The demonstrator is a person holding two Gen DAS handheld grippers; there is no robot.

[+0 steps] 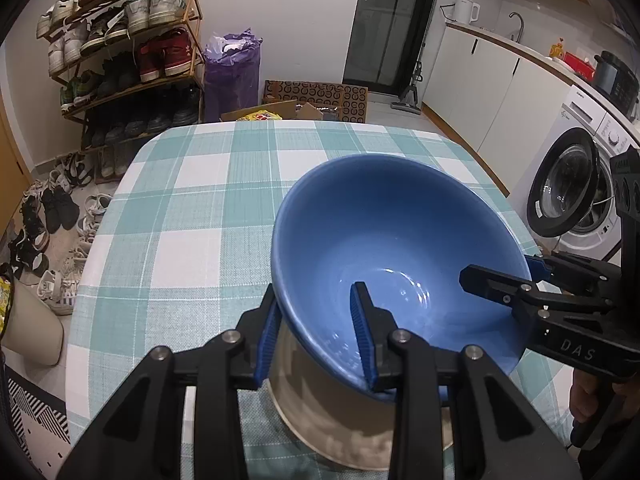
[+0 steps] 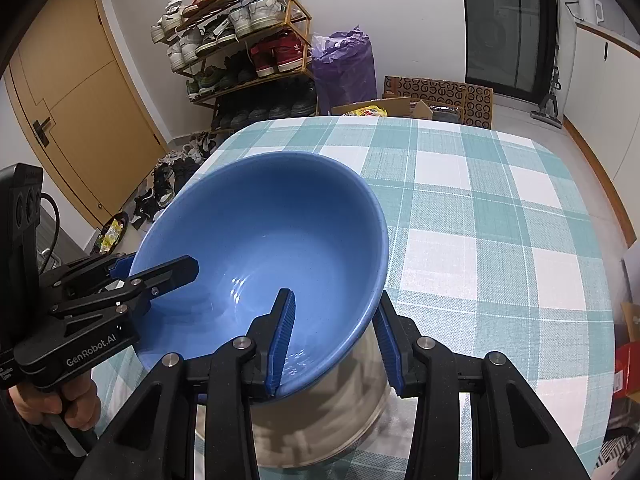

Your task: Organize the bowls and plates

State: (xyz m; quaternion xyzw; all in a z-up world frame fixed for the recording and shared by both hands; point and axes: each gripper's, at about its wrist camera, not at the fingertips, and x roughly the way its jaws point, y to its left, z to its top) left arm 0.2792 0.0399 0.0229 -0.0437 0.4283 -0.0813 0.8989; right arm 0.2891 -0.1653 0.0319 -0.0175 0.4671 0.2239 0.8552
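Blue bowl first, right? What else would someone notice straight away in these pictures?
Yes: the big blue bowl fills the middle, tilted above the checked table, with a hand-held gripper pinching its rim on each side: left, right. A shiny metal bowl sits just beneath it. Behind the table, a shoe rack packed with shoes stands against the wall.

A blue bowl [image 1: 400, 248] is showing pale grey outside. The worktop [image 1: 192, 216] is wearing a teal-and-white check cloth. Each black claw is carrying ribbed blue pads [image 1: 362, 332]. A purple bag [image 1: 232, 68] is standing beyond.
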